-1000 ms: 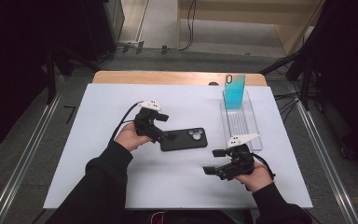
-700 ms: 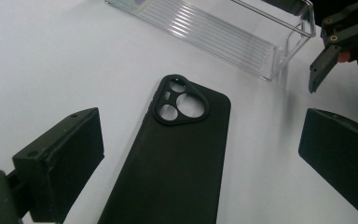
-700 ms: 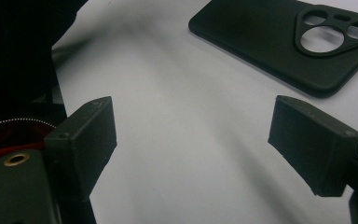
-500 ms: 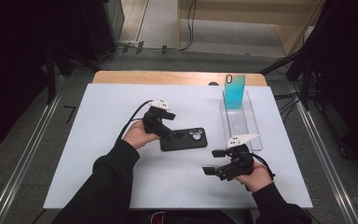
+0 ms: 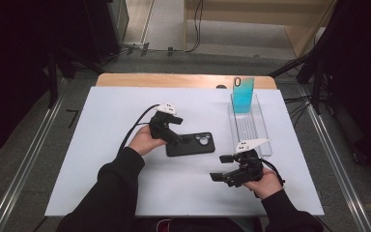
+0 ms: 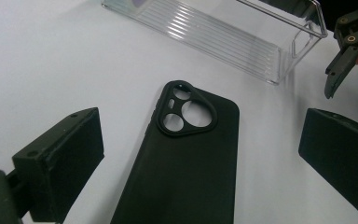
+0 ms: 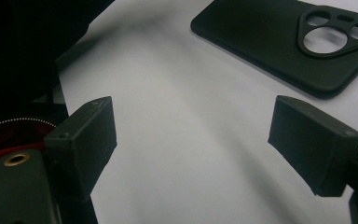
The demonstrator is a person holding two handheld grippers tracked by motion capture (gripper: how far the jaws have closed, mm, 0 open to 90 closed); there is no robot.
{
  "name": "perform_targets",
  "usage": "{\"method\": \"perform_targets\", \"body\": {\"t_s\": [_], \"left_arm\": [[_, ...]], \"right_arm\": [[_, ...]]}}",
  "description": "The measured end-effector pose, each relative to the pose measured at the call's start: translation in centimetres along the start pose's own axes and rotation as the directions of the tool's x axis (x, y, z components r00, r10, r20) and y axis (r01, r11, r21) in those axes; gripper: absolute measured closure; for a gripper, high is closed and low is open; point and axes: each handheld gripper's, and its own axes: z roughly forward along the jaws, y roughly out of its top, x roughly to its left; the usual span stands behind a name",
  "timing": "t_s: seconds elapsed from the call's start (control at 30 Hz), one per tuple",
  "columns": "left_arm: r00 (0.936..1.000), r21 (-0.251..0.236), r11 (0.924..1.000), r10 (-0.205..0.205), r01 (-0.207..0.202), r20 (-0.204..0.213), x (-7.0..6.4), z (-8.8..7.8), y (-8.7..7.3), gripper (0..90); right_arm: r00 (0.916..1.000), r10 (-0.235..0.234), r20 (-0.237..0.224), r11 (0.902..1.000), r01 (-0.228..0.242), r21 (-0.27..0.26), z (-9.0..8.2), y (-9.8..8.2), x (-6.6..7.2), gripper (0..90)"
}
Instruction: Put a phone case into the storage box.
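Our left gripper [image 5: 178, 137] hangs spread over a matte black phone case [image 5: 192, 144].
The case lies flat mid-table on the white sheet [image 5: 101, 145], rounded camera cutouts toward a ribbed clear plastic tray [image 5: 249, 126]; our right gripper [image 5: 218, 177], jaws apart, holds nothing nearby.

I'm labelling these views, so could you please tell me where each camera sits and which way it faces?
High view: above the person's side, looking forward and down on the table; both forearms, left gripper, right gripper.
Left gripper view: rides that gripper, looks at the case and the tray; own open jaws.
Right gripper view: low, looks across the table; own open jaws.
All three share the case.
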Motion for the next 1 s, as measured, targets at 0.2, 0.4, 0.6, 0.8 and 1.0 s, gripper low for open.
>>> {"method": "perform_targets", "body": {"t_s": [0.2,0.4,0.6,0.8,1.0], "left_arm": [[0.9999,0.008,1.0000,0.002,-0.002,0.010,0.1,0.5,-0.4,0.4],[1.0000,0.021,0.9998,0.004,-0.004,0.006,0.3,0.8,-0.8,0.4],[0.9999,0.035,0.9994,0.008,-0.008,0.010,0.3,1.4,-1.2,0.4],[0.9999,0.075,0.9971,0.015,-0.015,0.005,0.6,2.1,-1.9,0.4],[1.0000,0.089,0.9960,0.008,-0.008,-0.004,1.0,2.5,-2.6,0.4]], "right_arm": [[1.0000,-0.001,-0.002,1.0000,0.001,0.002,0.0,0.0,0.0,13.4],[1.0000,-0.003,-0.006,1.0000,0.003,0.008,0.2,0.0,0.2,13.4],[1.0000,-0.006,-0.005,1.0000,0.006,0.008,0.2,0.0,0.2,13.4],[1.0000,-0.004,-0.007,1.0000,0.004,0.008,0.2,0.0,0.2,13.3],[1.0000,-0.005,-0.007,1.0000,0.005,0.008,0.2,0.0,0.2,13.4]]}}
